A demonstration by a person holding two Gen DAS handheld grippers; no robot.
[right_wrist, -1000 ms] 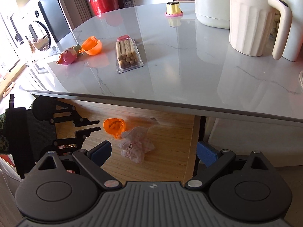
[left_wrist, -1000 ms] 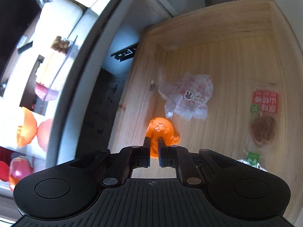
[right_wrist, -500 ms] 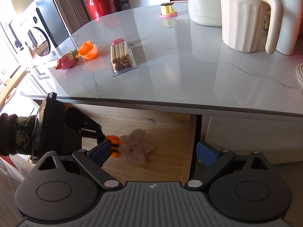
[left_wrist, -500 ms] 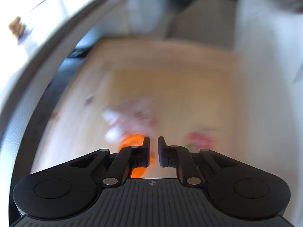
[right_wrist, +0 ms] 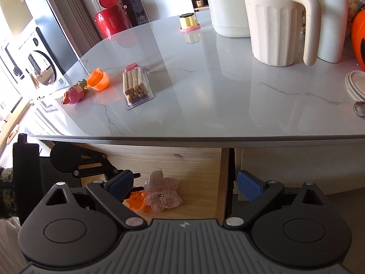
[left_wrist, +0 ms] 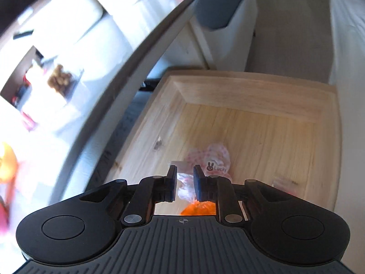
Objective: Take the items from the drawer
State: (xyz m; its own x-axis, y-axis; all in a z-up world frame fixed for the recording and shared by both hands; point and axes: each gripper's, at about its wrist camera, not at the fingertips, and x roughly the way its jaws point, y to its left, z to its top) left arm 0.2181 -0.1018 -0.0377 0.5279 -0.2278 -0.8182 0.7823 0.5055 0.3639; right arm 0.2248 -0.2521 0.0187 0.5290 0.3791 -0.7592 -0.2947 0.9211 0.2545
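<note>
Since the left gripper [left_wrist: 184,171] has just been opening, its jaws stand a narrow gap apart with nothing pinched. Through the gap we see only the pink-and-white "Lucky" bunny wrapper [left_wrist: 212,159] lying further in. The orange capsule half [left_wrist: 198,207] sits low under the fingers, close to the gripper body, on the floor of the wooden drawer [left_wrist: 251,80] and touching the wrapper's near edge. We can't tell from either view whether a pad brushes it. We judge the step in hand to be getting a grip on that orange piece. To do it well we'd open wider first, pull back a bit so the shell comes between the pads and not beneath them, then dip and close across its rim. Closing now would likely catch crinkly wrapper instead, or skid the smooth shell away. A blurred red-labelled packet [left_wrist: 285,183] lies off to the side in the drawer, well clear. The right gripper [right_wrist: 184,182] hangs at the drawer front, jaws wide apart and empty, so it could pin or take the wrapper. Once we lift, we'd clear the edge of the marble countertop [right_wrist: 205,91] overhanging the drawer. We'd set the piece near the matching orange half [right_wrist: 99,81], the pink dragon-fruit toy [right_wrist: 73,94] and the biscuit-stick tray [right_wrist: 135,84].
</note>
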